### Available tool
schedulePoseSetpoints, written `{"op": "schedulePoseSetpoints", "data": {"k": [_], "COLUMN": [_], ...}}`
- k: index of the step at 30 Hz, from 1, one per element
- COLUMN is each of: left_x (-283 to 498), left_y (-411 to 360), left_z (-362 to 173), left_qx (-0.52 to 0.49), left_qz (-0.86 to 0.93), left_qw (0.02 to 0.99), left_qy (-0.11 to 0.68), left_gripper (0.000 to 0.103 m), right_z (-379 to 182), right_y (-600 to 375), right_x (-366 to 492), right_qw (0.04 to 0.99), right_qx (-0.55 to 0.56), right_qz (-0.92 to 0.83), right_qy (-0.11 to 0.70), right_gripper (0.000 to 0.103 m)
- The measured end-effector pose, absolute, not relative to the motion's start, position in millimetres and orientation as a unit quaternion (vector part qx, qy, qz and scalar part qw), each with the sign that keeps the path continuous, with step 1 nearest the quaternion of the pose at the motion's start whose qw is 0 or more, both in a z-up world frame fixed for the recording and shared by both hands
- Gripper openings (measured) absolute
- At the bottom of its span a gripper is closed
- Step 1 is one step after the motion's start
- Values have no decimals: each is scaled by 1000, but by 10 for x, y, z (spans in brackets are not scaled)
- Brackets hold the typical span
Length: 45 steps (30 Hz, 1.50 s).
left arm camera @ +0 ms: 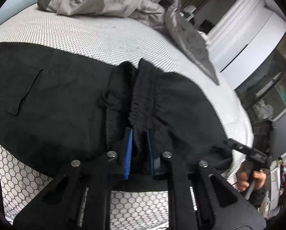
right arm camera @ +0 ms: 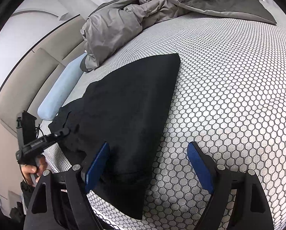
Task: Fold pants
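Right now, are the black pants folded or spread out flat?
Partly folded. The black pants lie doubled on the mattress, and the left gripper pinches the bunched waistband.

Home bedroom: bare mattress (right arm camera: 229,95) in honeycomb-patterned cover, rumpled grey duvet (right arm camera: 123,23), pale blue pillow (right arm camera: 60,92), padded headboard (right arm camera: 28,80) behind.
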<state>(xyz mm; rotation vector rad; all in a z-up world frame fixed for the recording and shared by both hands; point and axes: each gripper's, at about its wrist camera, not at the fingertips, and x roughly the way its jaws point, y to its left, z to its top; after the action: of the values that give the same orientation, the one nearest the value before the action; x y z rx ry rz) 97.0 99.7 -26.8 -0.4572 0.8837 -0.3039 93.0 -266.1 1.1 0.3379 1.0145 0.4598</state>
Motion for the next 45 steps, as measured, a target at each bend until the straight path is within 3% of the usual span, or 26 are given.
{"op": "schedulePoseSetpoints", "data": {"k": [12,14,16,18,21,25,27,35,38,41,43,45], "left_x": [1061,1058,1032,1008,1063,1072,1017,733,701,607,479,358], "left_y": [1285,1266,1214,1130,964,825,768,915,1078,1104,1040,914], "left_z": [-371,-378,-367,-348,-418,-448,-381,-115,-225,-158,0,158], "left_qx": [-256,-258,-254,-233,-190,-145,-130,-168,-178,-206,-192,-173], "left_qz": [-103,-125,-143,-155,-136,-106,-113,-147,-107,-116,-122,-123], "left_qw": [864,857,856,860,863,877,887,887,877,878,896,913], "left_qy": [421,427,427,428,449,445,429,405,433,416,380,348], "left_gripper": [15,32,64,72,70,47,43,46,58,63,86,94], "right_z": [-1,-12,-14,-18,-15,-19,-23,-30,-30,-31,-32,-33], "right_y": [-2606,-2657,-2669,-2704,-2694,-2665,-2673,-2698,-2742,-2780,-2800,-2850], "right_x": [1001,985,978,962,963,959,960,951,939,913,895,848], "right_qw": [835,835,834,834,834,833,833,833,833,834,833,831], "right_qx": [159,160,162,161,156,151,150,156,159,158,158,166], "right_qz": [215,215,215,216,218,220,219,216,216,214,213,215], "right_qy": [481,481,481,481,483,484,485,485,484,484,485,485], "right_gripper": [85,85,85,85,85,85,85,85,85,85,85,85]}}
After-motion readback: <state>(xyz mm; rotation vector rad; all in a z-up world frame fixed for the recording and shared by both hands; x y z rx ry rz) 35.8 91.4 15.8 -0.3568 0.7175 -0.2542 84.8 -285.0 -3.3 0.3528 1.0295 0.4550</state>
